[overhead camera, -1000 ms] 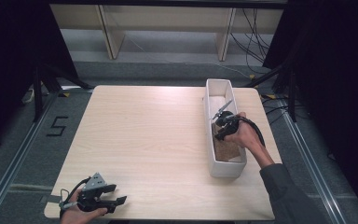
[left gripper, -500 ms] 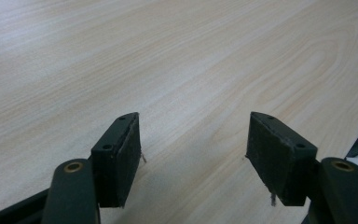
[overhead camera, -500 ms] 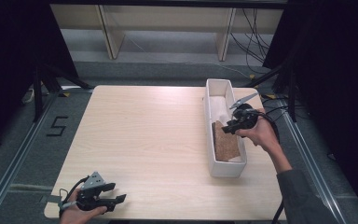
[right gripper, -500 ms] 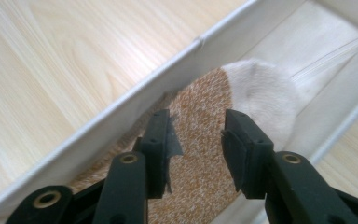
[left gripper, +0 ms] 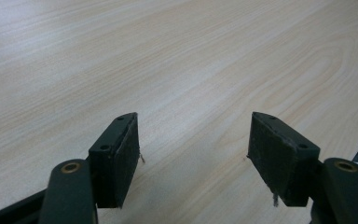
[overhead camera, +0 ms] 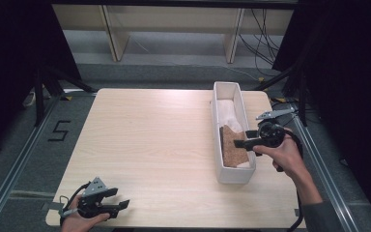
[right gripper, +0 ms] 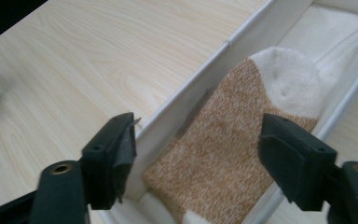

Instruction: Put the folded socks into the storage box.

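A long white bin (overhead camera: 216, 121) stands on the right side of the wooden table (overhead camera: 149, 135). In it lies an orange-brown sock (overhead camera: 232, 147) with a white toe, also seen in the right gripper view as the sock (right gripper: 228, 144) between the bin's walls (right gripper: 200, 79). My right gripper (overhead camera: 241, 143) hovers over the bin's right rim. Its jaws have just been opening and stand wide in the right gripper view (right gripper: 198, 149), above the sock without pressing it. My left gripper (overhead camera: 121, 206) rests at the table's front left corner, open over bare wood (left gripper: 193, 149).
Pale cloth (overhead camera: 227, 108) lies in the far half of the bin. Behind the table stand wooden shelf legs (overhead camera: 116, 38) and loose cables (overhead camera: 265, 38). A floor mark "5" (overhead camera: 60, 130) and metal rails (overhead camera: 14, 174) flank the table.
The right gripper has lifted out of the bin, moved to its right rim and opened, leaving the sock lying inside. The left gripper has stayed put.
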### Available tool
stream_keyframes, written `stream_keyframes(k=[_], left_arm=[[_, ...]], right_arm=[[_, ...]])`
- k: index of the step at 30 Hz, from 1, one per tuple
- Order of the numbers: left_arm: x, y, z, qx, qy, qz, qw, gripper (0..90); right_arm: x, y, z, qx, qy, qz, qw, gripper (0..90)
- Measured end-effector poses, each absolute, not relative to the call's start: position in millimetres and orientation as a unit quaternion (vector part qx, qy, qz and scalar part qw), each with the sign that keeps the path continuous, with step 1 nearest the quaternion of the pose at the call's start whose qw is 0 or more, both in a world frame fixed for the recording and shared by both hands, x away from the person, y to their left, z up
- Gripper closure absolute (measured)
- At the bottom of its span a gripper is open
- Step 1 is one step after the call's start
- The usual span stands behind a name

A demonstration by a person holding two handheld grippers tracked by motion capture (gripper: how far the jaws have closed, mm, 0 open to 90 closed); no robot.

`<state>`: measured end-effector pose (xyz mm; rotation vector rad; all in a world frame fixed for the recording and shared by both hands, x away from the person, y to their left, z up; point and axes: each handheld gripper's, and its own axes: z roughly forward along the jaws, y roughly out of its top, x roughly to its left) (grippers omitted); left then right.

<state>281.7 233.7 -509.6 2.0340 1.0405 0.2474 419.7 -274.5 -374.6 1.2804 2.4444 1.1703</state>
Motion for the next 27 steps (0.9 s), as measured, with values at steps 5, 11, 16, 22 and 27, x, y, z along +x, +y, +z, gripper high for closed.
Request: stream_keyframes(k=[5,11,16,22,27], left_arm=[[281.2,234.4,-508.6,0.807,0.413,0.104,0.410,31.2],[281.0,233.9,-509.0,0.804,0.414,0.106,0.414,29.4],[281.6,235.0,-508.6,0.808,0.411,0.107,0.408,28.5],[281.2,233.7,-509.2,0.804,0.413,0.108,0.413,28.5],[280.9,234.3,-508.7,0.806,0.413,0.110,0.410,28.5]], right_arm=[[399.4,-274.7,-376.8,0.428,0.813,0.391,0.065,21.8],[382.3,-277.8,-384.8,0.425,0.812,0.391,0.084,20.2],[369.4,-281.9,-387.7,0.425,0.818,0.375,0.101,19.7],[355.8,-285.9,-392.1,0.424,0.813,0.384,0.106,19.4],[344.9,-289.5,-396.6,0.426,0.814,0.382,0.098,18.7]])
